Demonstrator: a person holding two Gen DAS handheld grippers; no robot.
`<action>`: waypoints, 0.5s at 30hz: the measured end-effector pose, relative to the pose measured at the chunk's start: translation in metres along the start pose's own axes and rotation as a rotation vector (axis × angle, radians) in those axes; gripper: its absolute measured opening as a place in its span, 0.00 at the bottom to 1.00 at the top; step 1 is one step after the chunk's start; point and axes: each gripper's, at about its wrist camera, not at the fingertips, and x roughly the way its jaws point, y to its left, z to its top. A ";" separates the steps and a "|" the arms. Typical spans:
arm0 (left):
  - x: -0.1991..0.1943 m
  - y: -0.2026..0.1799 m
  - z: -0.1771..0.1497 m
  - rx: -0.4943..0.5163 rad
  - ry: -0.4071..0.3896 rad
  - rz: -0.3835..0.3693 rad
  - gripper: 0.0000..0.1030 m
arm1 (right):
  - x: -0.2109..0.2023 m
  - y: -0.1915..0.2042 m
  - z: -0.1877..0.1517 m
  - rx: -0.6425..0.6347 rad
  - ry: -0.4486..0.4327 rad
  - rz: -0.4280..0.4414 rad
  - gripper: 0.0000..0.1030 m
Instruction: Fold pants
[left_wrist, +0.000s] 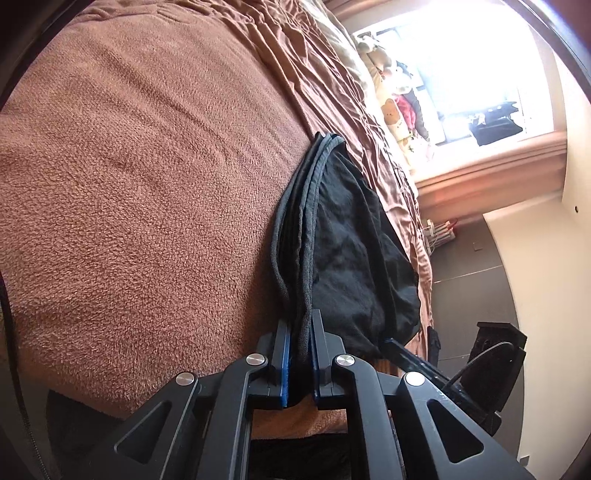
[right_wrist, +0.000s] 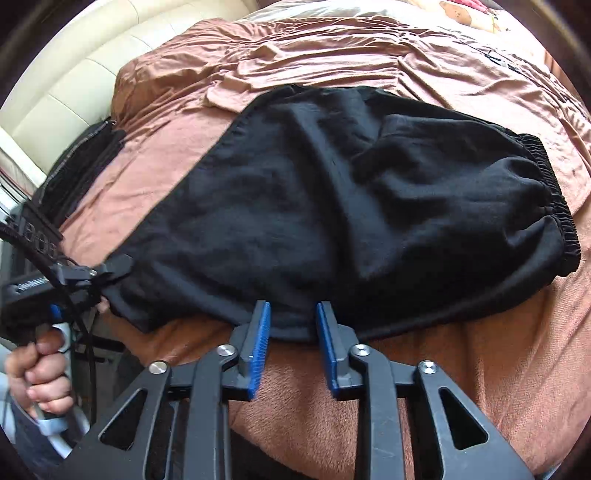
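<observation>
Brown bed (right_wrist: 480, 387), black pants (right_wrist: 332, 206) on it

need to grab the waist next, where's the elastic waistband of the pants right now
In the right wrist view the elastic waistband runs down the right end of the black pants, on the brown blanket, far from both grippers.

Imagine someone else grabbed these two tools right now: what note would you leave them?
Left hand-held gripper: shut on the hem edge of the black pants.
Right hand-held gripper: open, jaws either side of the near pants edge, not yet pinching it.
Pants lie bunched on the brown blanket, elastic waistband to the right in the right wrist view.
Done: one edge gripped.
Left: probably close the right gripper, then lift and fold.
</observation>
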 end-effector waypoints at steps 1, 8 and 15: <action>0.000 0.000 0.000 -0.003 -0.002 -0.001 0.08 | -0.006 -0.001 0.004 0.002 -0.015 0.001 0.21; -0.001 0.000 -0.001 -0.027 -0.015 0.010 0.09 | -0.012 -0.014 0.033 0.040 -0.079 -0.025 0.21; 0.009 -0.002 0.001 -0.059 -0.027 0.040 0.14 | 0.021 -0.028 0.061 0.123 -0.042 -0.053 0.17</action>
